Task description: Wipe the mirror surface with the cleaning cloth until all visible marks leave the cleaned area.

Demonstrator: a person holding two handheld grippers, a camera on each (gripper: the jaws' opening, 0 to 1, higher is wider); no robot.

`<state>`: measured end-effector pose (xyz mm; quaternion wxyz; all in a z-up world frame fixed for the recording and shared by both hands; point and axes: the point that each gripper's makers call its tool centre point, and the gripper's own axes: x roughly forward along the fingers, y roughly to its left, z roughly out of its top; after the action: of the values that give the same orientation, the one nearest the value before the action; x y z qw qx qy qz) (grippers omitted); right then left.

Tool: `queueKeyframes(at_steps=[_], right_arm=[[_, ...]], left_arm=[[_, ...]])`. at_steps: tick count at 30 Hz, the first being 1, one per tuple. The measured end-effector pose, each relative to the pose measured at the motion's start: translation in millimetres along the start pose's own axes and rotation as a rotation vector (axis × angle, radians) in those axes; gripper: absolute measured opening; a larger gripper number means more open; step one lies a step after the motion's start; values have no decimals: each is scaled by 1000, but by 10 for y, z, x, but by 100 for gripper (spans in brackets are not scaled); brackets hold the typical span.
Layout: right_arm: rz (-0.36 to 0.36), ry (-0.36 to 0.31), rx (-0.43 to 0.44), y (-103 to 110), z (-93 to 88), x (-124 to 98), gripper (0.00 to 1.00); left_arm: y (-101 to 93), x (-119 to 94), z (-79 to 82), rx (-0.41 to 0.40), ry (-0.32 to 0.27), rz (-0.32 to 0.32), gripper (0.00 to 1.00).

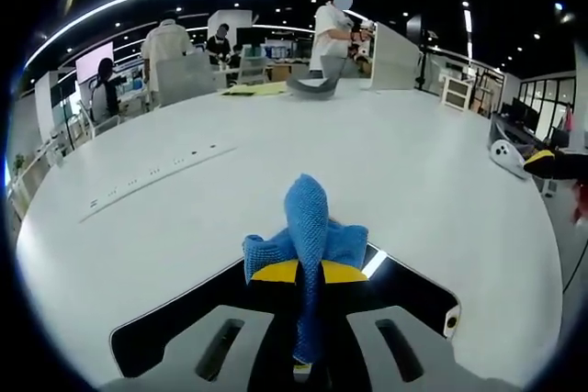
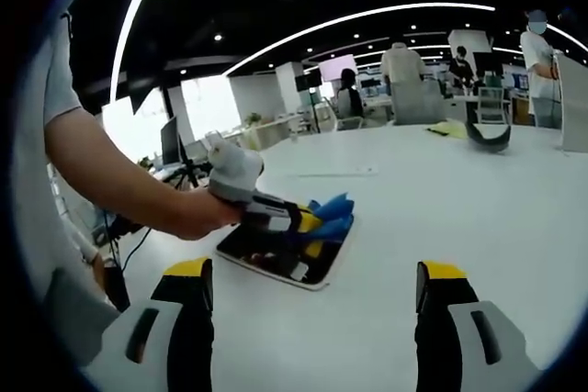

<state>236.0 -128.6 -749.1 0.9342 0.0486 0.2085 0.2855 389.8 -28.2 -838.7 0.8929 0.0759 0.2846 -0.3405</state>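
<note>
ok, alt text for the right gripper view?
A person's hand holds the left gripper, shut on a blue cloth, over a dark mirror on a white table. The right gripper hangs open in the foreground, holding nothing.

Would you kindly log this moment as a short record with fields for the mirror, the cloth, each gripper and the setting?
mirror: flat, dark-faced mirror lying on the white table, reflecting a ceiling light
cloth: blue cleaning cloth, bunched, resting on the mirror's far edge
left gripper: left gripper shut on the cloth, held in a person's hand, over the mirror
right gripper: right gripper open, holding nothing, apart from the mirror
marks on mirror: cannot tell from these views
setting: open office, people standing at the table's far side
</note>
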Motion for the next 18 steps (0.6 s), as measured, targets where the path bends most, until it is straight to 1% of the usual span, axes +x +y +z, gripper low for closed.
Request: queueKeyframes(at_steps=[6, 12, 14, 18], right_arm=[[-6, -7, -2, -22, 28, 5, 92], [-4, 5, 2, -27, -14, 5, 92], [-2, -3, 9, -19, -2, 5, 92], [-3, 3, 8, -13, -17, 6, 93]], left_arm=[[-29, 18, 8, 2, -3, -10, 4], [-57, 31, 14, -5, -8, -16, 4], [-71, 39, 16, 19, -6, -18, 4], [-86, 42, 21, 17, -6, -25, 4]])
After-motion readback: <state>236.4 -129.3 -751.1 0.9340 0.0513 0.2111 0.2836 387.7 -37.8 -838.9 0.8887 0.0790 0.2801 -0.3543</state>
